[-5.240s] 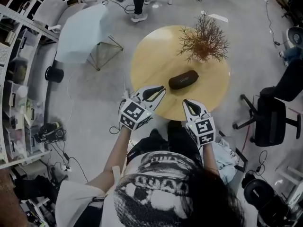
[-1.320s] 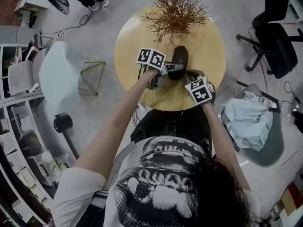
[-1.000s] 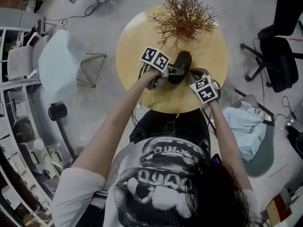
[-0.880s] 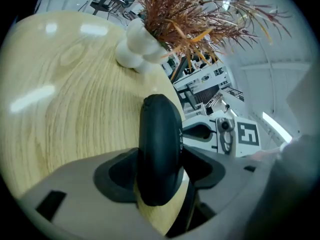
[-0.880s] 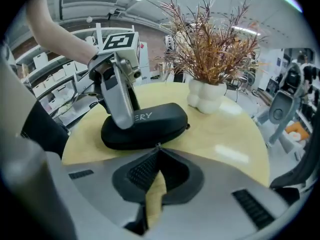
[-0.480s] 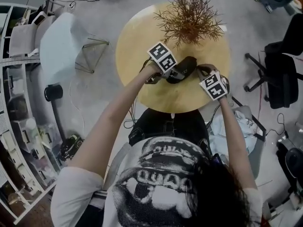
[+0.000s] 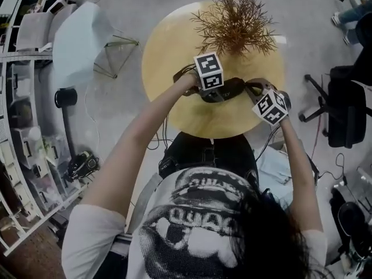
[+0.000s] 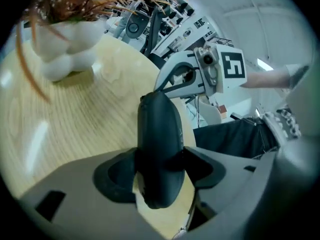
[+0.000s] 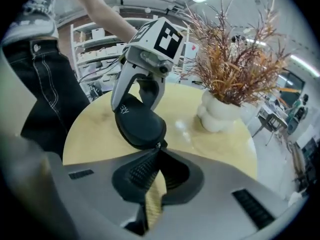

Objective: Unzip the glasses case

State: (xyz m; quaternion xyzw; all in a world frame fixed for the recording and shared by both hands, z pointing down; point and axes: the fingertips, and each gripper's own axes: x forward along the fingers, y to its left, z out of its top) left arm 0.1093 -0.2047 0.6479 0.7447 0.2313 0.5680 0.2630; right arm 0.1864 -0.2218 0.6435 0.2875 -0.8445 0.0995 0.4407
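Clamping the glasses case (image 7: 232,88) across its middle in the wide-spread left tool (image 8: 160,160), at counter (image 7: 174,51) centre; pinched its right-end zipper pull (image 9: 159,144) in the closed right tool (image 9: 156,152). Judged light, stiff-shelled, slick.

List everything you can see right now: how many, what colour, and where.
table: one, light wood, round, centre
dried plant: one, brown, table's far side
vase: one, white, under the dried plant
glasses case: one, black, table's middle
office chair: one, black, floor at right
shelving: one run, white, left edge
left gripper: one, grey, jaws shut on the glasses case
right gripper: one, grey, jaws shut, tips at the glasses case's end
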